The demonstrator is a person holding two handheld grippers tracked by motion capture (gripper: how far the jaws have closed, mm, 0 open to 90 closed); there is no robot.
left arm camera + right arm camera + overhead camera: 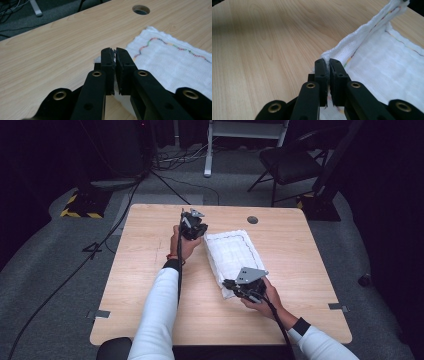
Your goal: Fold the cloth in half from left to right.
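On the light wooden table (pixel 150 290) a white cloth (pixel 231 252) lies folded, right of centre, long side running away from me. My left forearm, in a white sleeve (pixel 159 315), reaches straight forward; wrist cocked, hand wrapped round the left gripper (pixel 192 226), which sits at the cloth's far left corner. From the left gripper view the jaws are pressed together, a scrap of white cloth pinched between the pads, and the cloth spreads to the right with a wavy coloured stitch line (pixel 160 41) along its border. A round cable hole (pixel 141 9) sits in the table beyond it. My right arm comes in from the lower right, forearm angled inward, hand under the right gripper (pixel 231 283), grey three-cornered plate (pixel 251 274) on top, jaws pointing left at the cloth's near left corner. Right gripper view: jaws clamped tight on the cloth's corner; the hem (pixel 362 35) rises from the pads in a raised ridge toward the far corner, while the rest of the cloth lies flat on the table to the right. Both cables trail back along my arms.
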